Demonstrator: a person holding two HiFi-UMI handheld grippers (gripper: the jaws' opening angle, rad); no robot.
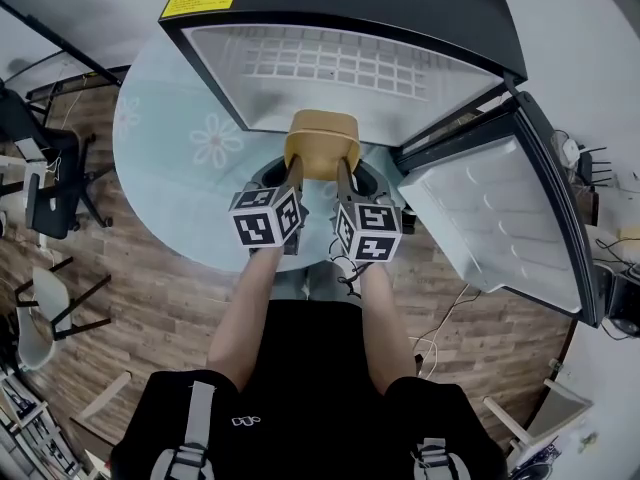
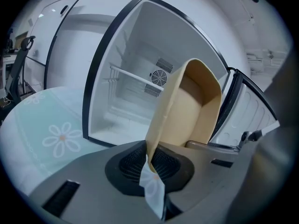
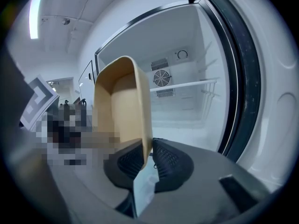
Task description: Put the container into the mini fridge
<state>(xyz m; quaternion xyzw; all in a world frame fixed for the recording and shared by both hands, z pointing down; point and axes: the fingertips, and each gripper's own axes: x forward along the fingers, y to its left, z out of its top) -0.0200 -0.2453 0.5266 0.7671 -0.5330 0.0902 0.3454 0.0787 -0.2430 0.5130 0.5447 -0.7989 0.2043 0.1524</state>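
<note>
1. The person stands facing a mini fridge [image 1: 350, 38] that sits on a round table [image 1: 170, 188] covered in a pale cloth with a daisy print.
2. The fridge door [image 1: 500, 218] is swung wide open to the right, its white inner lining showing.
3. A tan container [image 1: 322, 143] with rounded corners is held up between the two tools, just in front of the fridge's open mouth and not yet inside it.
4. The left gripper [image 2: 150, 160] is clamped on the container's left wall; its dark ribbed pads pinch the thin edge from both sides.
5. The right gripper [image 3: 148, 160] is clamped the same way on the opposite wall, so the container hangs between the two, its hollow showing in both gripper views.
6. Seen from above, the two marker cubes, left [image 1: 267, 218] and right [image 1: 368, 231], sit side by side just behind the container, with the person's forearms running back from them.
7. Inside the white cabinet a wire shelf [image 2: 133, 76] crosses the middle, and a round fan grille [image 2: 159, 77] sits in the back wall.
8. A yellow label [image 1: 200, 0] is stuck on the fridge's black top.
9. The table stands on a wood-pattern floor [image 1: 150, 308].
</note>
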